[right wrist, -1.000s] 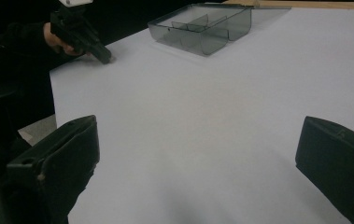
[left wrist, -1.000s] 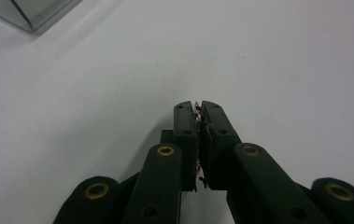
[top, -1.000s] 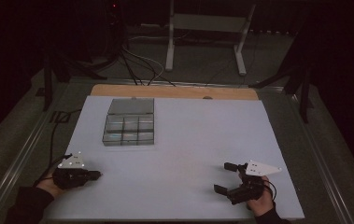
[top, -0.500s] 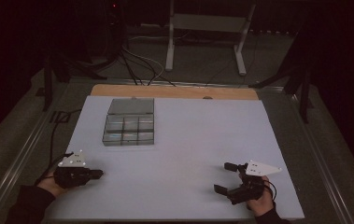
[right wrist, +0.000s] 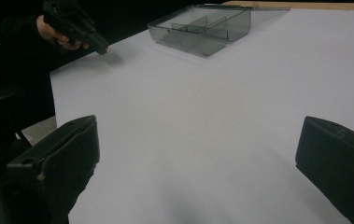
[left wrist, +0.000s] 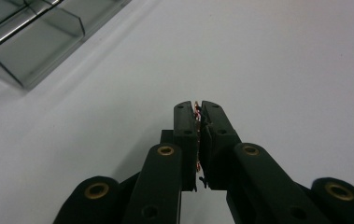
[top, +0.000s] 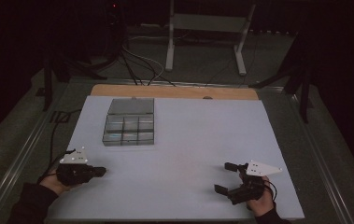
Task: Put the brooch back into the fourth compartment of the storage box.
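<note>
Landmark: the clear compartment box [top: 129,125], lid flipped back, on the far-left part of the white counter [top: 198,140].
Left claw [top: 101,171]: nearer the person than the box and a little to its left, low over the counter; jaws pressed together on a small reddish bit of twisted wire [left wrist: 197,112], too small to tell exactly what it is.
Right claw [top: 225,177]: well apart from the box, toward the near right; jaws spread wide, nothing between them.
Step in hand: by my reading, the tiny piece is pinched and ready to be carried to the box.
Next move: likely lift the left claw, travel to the box, centre over one compartment, then release; the right claw could steady the box.
</note>
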The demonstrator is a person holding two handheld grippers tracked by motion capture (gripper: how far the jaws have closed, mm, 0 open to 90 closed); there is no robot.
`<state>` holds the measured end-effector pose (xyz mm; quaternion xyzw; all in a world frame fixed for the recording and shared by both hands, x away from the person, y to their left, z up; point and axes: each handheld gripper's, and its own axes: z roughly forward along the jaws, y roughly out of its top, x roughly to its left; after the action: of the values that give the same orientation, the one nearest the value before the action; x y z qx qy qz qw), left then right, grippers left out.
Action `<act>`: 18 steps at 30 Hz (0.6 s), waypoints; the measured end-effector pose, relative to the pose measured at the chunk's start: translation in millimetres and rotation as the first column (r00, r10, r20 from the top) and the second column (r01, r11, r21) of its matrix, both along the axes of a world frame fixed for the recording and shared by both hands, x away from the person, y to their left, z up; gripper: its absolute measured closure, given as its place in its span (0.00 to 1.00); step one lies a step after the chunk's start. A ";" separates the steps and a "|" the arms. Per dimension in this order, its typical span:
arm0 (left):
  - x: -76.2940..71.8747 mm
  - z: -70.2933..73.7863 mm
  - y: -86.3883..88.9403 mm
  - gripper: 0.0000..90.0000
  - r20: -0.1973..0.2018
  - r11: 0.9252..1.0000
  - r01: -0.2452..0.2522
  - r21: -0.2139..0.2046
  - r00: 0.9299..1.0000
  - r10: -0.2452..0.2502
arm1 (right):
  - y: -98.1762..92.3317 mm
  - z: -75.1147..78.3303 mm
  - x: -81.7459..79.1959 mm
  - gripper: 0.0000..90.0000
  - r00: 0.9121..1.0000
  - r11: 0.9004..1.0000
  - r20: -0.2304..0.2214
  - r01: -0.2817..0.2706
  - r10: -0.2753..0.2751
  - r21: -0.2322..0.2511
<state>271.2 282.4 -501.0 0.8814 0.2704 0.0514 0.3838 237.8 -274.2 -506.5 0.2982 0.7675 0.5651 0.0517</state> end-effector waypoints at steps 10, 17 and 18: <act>5.4 3.2 -3.3 0.98 -0.012 1.000 -0.003 -0.028 1.000 0.002 | -0.1 0.1 -0.3 0.00 1.000 1.000 0.001 0.001 -0.001 0.001; 8.2 7.1 -3.9 0.98 0.000 0.999 -0.014 -0.044 1.000 0.014 | -0.4 -0.1 -0.3 0.00 1.000 1.000 -0.003 0.001 -0.001 0.001; 8.9 7.8 -4.1 0.98 -0.001 0.999 -0.014 -0.047 1.000 0.014 | -0.4 -0.2 -0.3 0.00 1.000 1.000 -0.004 0.002 -0.002 0.000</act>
<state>280.1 278.4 -493.2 0.8702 0.2780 0.0476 0.4040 237.6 -274.6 -506.8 0.2999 0.7673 0.5646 0.0506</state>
